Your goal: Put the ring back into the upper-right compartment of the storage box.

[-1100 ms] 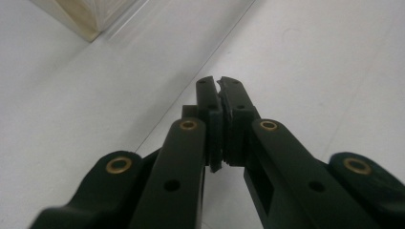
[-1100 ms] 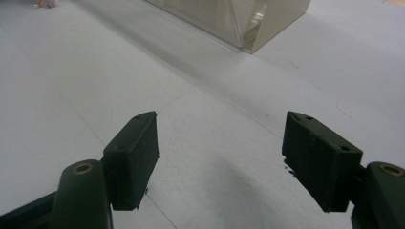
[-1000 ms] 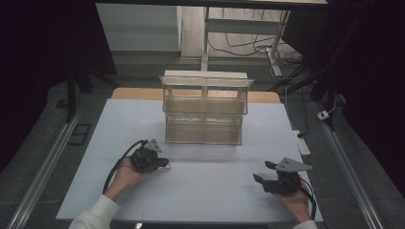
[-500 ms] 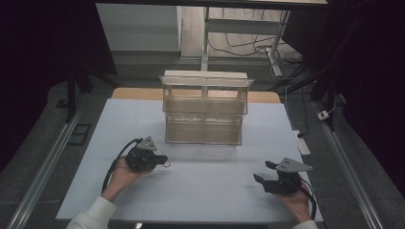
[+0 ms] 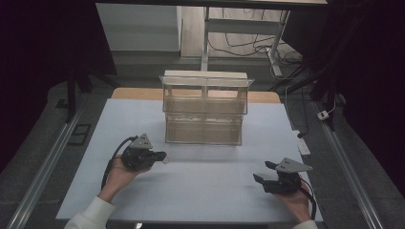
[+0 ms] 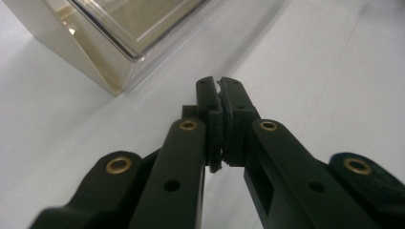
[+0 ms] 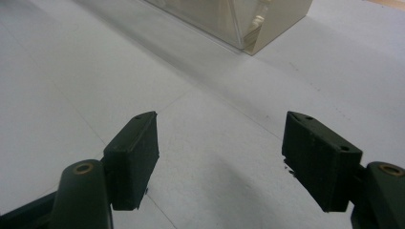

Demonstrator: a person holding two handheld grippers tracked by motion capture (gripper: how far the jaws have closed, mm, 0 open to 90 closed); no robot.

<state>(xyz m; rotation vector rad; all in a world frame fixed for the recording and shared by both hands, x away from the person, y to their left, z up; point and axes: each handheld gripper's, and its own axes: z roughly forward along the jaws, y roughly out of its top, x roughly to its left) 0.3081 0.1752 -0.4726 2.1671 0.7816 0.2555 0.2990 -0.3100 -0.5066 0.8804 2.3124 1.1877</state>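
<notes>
A clear plastic two-tier organiser box (image 5: 205,109) stands at the middle back of the white mat (image 5: 200,191). My left gripper (image 5: 162,156) hovers just left of the box's front corner and points right, held in a hand. Its jaws are shut, pads pressed together (image 6: 220,86), and I see nothing between them there; the box corner (image 6: 119,28) lies ahead at the upper left. A small pale spot sits at its tip in the high view, too small to identify. My right gripper (image 5: 263,171) rests near the mat's front right, open (image 7: 219,157), nothing between its pads.
The box's near corner (image 7: 248,19) shows far ahead of the right gripper. A wooden table edge (image 5: 133,93) runs behind the mat. Metal rails (image 5: 52,152) flank the table, and cables (image 5: 325,114) lie on the floor at the right.
The left gripper has lifted slightly and drifted a little to the left, jaws still shut. The right gripper has kept still.
</notes>
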